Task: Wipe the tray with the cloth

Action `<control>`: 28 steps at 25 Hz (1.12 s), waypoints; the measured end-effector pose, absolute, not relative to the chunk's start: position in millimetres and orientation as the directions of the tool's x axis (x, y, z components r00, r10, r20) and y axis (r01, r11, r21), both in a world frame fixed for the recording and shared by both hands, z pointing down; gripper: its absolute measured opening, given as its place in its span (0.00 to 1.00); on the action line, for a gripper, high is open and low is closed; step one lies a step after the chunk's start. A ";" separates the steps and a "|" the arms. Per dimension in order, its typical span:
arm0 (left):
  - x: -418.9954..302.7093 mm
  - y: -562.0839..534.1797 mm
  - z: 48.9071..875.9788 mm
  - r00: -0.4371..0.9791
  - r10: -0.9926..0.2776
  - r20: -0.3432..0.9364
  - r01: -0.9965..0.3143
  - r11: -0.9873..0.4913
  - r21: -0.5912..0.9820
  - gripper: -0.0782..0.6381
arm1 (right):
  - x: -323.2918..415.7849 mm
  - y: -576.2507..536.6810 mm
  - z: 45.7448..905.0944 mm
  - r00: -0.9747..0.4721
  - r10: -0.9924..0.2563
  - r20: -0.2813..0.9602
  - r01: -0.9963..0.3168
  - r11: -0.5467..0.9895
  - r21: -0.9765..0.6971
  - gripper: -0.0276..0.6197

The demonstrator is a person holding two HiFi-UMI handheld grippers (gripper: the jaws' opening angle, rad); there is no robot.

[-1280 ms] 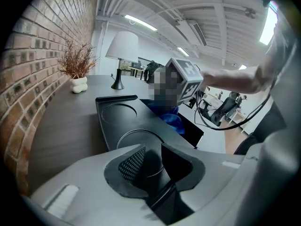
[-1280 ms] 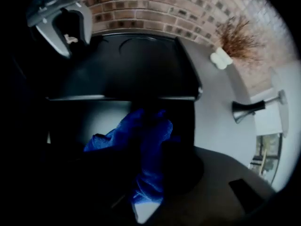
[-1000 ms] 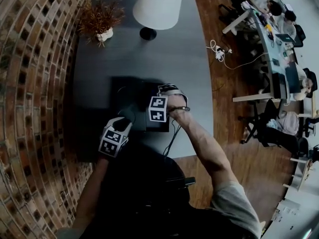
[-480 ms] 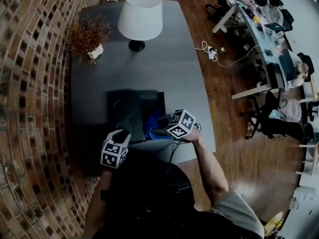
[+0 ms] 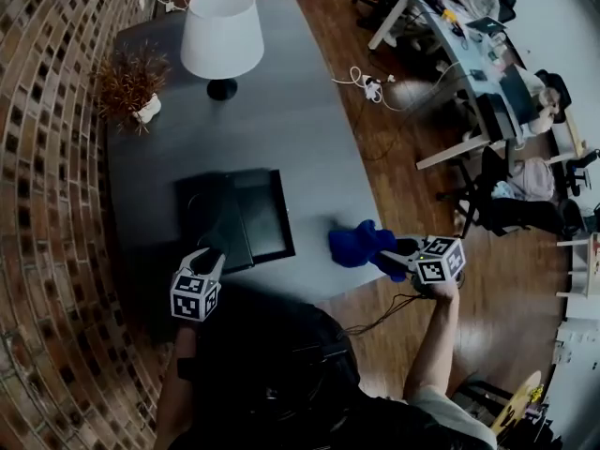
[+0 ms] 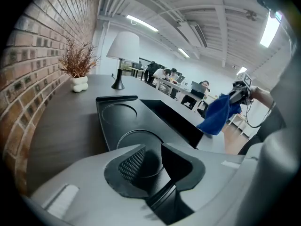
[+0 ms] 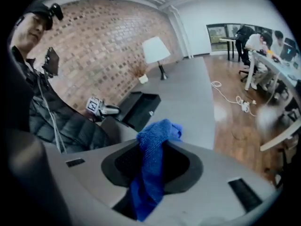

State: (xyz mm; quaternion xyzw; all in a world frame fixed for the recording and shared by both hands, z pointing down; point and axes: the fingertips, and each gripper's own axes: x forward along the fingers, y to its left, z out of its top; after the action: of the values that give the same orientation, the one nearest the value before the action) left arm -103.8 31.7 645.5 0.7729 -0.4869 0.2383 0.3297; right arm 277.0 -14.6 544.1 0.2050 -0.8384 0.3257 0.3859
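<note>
Blue cloth is pinched in my right gripper. In the right gripper view, the jaws are clamped on a bunched fold that spills out above and below them. It hangs over the table's near right edge, clear of the black tray, which sits at the near left of the table.

The next move depends on that offset. From the right jaws the tray lies to the left and a little farther in, with bare table between the two. In the left gripper view the tray runs away from the jaws, with two round recesses on its left side and a deep rectangular well on the right. The well is the side nearer the cloth.

My left gripper sits at the tray's near left corner with its jaws clenched. I cannot tell whether they nip the rim or only rest against it. That arm is tucked close to the body, and the right arm is stretched out to the side with the gripper level. I judge that the right hand should sweep leftward and then lower the cloth into the well.
</note>
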 end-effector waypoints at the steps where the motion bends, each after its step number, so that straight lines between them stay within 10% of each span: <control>1: -103.3 31.9 645.6 0.412 -0.596 0.690 -0.910 -0.308 0.277 0.24 | 285.7 -8.6 564.2 -0.571 -0.074 0.818 -0.618 0.694 -0.369 0.22; 8: -99.7 32.5 644.5 0.413 -0.596 0.688 -0.909 -0.308 0.279 0.24 | 282.0 8.8 707.4 -0.216 -0.179 0.960 -0.597 0.802 0.015 0.31; 12: -97.8 30.8 643.8 0.416 -0.597 0.686 -0.908 -0.310 0.281 0.24 | 291.1 5.7 677.7 -0.189 -0.182 0.965 -0.595 0.803 0.035 0.57; 17: -100.5 31.5 636.4 0.463 -0.621 0.632 -0.886 -0.308 0.347 0.24 | 280.3 -6.9 598.1 -0.197 -0.233 0.952 -0.539 0.837 0.093 0.62; 22: -153.4 20.9 618.1 0.409 -0.781 0.471 -0.796 -0.053 0.603 0.29 | 130.1 -18.7 598.3 -0.698 -0.109 0.708 -0.511 0.769 -0.385 0.62; 28: -167.9 3.6 641.5 0.443 -0.770 0.459 -0.708 0.013 0.706 0.35 | 57.4 -27.6 678.4 -0.773 -0.019 0.635 -0.556 0.502 -0.662 0.59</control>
State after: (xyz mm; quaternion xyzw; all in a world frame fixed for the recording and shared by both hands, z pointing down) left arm -167.9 3.6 641.5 0.7018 -0.5265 -0.0324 0.4787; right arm 57.4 -27.6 678.4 0.1759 -0.8173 0.4672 0.2877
